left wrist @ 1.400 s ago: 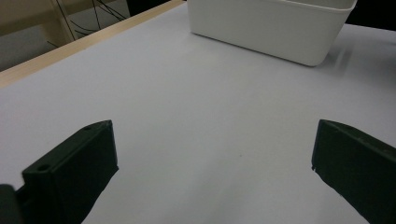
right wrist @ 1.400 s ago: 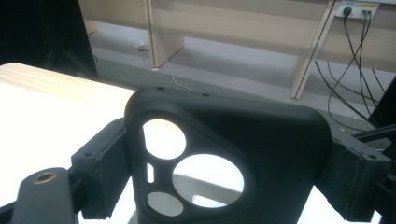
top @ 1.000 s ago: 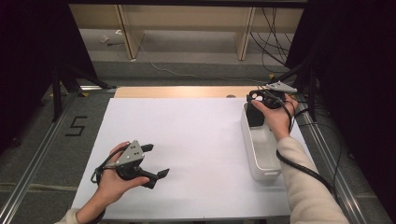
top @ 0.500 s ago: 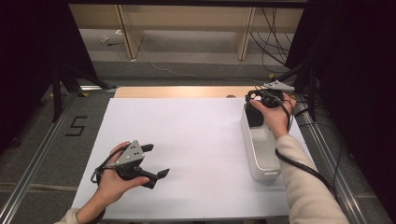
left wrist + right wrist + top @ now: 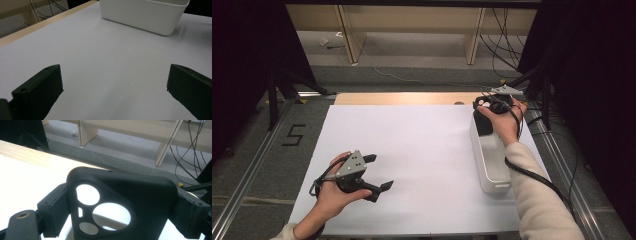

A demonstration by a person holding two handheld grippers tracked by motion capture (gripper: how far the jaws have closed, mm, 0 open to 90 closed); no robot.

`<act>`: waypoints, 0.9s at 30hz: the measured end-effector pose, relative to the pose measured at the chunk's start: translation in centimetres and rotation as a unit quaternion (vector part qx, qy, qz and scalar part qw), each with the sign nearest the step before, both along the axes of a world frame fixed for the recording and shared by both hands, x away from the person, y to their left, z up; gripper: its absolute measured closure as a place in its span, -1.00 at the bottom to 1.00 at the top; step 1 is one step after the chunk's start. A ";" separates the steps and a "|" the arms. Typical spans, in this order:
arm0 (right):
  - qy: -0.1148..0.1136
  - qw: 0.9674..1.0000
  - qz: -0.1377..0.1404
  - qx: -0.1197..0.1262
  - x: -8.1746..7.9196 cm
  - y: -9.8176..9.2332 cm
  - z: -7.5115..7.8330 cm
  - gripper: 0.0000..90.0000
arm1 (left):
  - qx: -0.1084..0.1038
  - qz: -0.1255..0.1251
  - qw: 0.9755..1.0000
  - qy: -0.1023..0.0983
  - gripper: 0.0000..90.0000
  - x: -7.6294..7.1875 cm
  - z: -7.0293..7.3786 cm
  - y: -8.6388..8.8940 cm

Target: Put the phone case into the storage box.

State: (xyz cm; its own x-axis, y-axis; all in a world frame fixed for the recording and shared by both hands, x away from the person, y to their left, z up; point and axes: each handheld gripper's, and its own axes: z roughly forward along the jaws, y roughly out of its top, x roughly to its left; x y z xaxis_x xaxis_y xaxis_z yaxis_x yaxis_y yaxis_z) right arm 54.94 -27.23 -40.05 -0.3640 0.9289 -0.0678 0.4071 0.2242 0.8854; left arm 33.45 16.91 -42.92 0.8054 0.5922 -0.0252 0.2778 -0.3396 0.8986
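Observation:
A black phone case [image 5: 140,195] with round camera cut-outs is pinched by its two side edges between the jaws of my right gripper [image 5: 120,207]. From above, that right gripper [image 5: 490,107] holds the case [image 5: 483,124] upright over the far end of a long white bin [image 5: 490,167]. My left gripper [image 5: 378,173] rests low over the white sheet at the near left, with its jaws spread wide and nothing between them. In its own view the left gripper [image 5: 113,75] faces bare sheet, with the bin [image 5: 145,15] farther off.
The white sheet [image 5: 422,150] covers the table, with a strip of wooden edge [image 5: 402,98] at the far side. Metal rails run along both sides. Behind the table are shelf legs and loose cables on the floor. A black cable trails from the right gripper along the forearm.

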 end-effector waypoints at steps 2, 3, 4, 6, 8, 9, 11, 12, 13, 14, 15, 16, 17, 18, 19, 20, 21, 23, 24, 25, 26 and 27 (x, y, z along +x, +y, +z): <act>0.003 1.000 0.000 0.000 0.1 0.1 0.0 -0.67 | 0.000 0.000 1.000 0.000 -1.00 0.0 0.0 0.0; 0.003 1.000 -0.001 0.000 0.2 0.1 0.0 -0.67 | 0.001 0.000 1.000 0.000 -1.00 0.0 0.0 0.0; 0.004 1.000 0.000 -0.003 0.2 0.1 0.0 -0.67 | 0.000 0.000 1.000 0.001 -1.00 0.0 0.0 0.0; 0.006 1.000 0.001 -0.004 0.3 0.2 0.0 -0.68 | 0.000 0.000 1.000 0.000 -1.00 0.0 0.0 0.0; 0.005 1.000 0.001 -0.007 0.6 0.3 0.0 -0.68 | -0.001 0.000 1.000 0.000 -1.00 0.0 0.0 0.0; 0.008 1.000 0.000 -0.007 0.6 0.4 0.0 -0.68 | -0.001 0.000 1.000 0.000 -1.00 0.0 0.0 0.0; 0.010 1.000 0.002 -0.009 0.9 0.5 0.0 -0.69 | -0.001 -0.001 1.000 0.001 -1.00 0.0 0.0 -0.1; 0.009 1.000 0.001 -0.009 1.0 0.5 0.0 -0.69 | -0.001 0.000 1.000 0.001 -1.00 0.0 0.0 -0.1; 0.009 1.000 0.000 -0.009 1.1 0.6 -0.1 -0.69 | -0.001 -0.001 1.000 0.001 -1.00 0.1 0.0 -0.1; 0.007 1.000 -0.002 -0.008 1.2 0.5 -0.1 -0.69 | -0.001 -0.001 1.000 0.001 -1.00 0.1 0.0 0.0; 0.007 1.000 -0.005 -0.006 1.3 0.5 -0.2 -0.69 | -0.001 -0.001 1.000 0.001 -1.00 0.1 0.0 0.0; 0.008 1.000 -0.006 -0.004 1.3 0.5 -0.3 -0.69 | -0.002 -0.001 1.000 0.001 -1.00 0.0 0.0 0.0; 0.007 1.000 -0.010 -0.001 1.4 0.5 -0.4 -0.69 | -0.002 -0.001 1.000 0.001 -1.00 0.0 0.0 0.0; 0.008 1.000 -0.011 0.000 1.4 0.5 -0.5 -0.69 | -0.002 -0.002 1.000 0.001 -1.00 0.0 0.0 0.0; 0.009 1.000 -0.011 0.000 1.5 0.4 -0.5 -0.70 | -0.002 -0.001 1.000 0.001 -1.00 0.0 0.0 -0.1; 0.010 1.000 -0.012 0.000 1.5 0.4 -0.6 -0.70 | -0.002 -0.001 1.000 0.001 -1.00 0.0 0.0 -0.1; 0.011 1.000 -0.014 0.001 1.5 0.4 -0.6 -0.70 | -0.002 -0.001 1.000 0.000 -1.00 0.0 0.0 -0.1; 0.010 1.000 -0.015 0.002 1.6 0.4 -0.6 -0.70 | -0.002 -0.001 1.000 0.000 -1.00 0.1 0.0 -0.1; 0.010 1.000 -0.015 0.002 1.6 0.4 -0.6 -0.70 | -0.002 -0.002 1.000 0.001 -1.00 0.1 0.0 -0.1; 0.011 1.000 -0.014 0.001 1.6 0.4 -0.6 -0.71 | -0.002 -0.001 1.000 0.001 -1.00 0.1 0.0 -0.1; 0.012 1.000 -0.015 0.000 1.6 0.4 -0.6 -0.71 | -0.002 -0.001 1.000 0.001 -1.00 0.1 0.0 -0.1; 0.013 1.000 -0.015 0.000 1.6 0.4 -0.6 -0.71 | -0.002 -0.001 1.000 0.001 -1.00 0.1 0.0 -0.1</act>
State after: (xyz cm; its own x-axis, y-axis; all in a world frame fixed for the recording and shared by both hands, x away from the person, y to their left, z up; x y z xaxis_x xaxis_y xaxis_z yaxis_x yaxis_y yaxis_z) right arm 56.54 -26.86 -40.65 -0.3373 0.9396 -0.0576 0.4373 0.2106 0.8743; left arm 33.52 16.81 -42.96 0.8068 0.5901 -0.0297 0.2790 -0.3362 0.8995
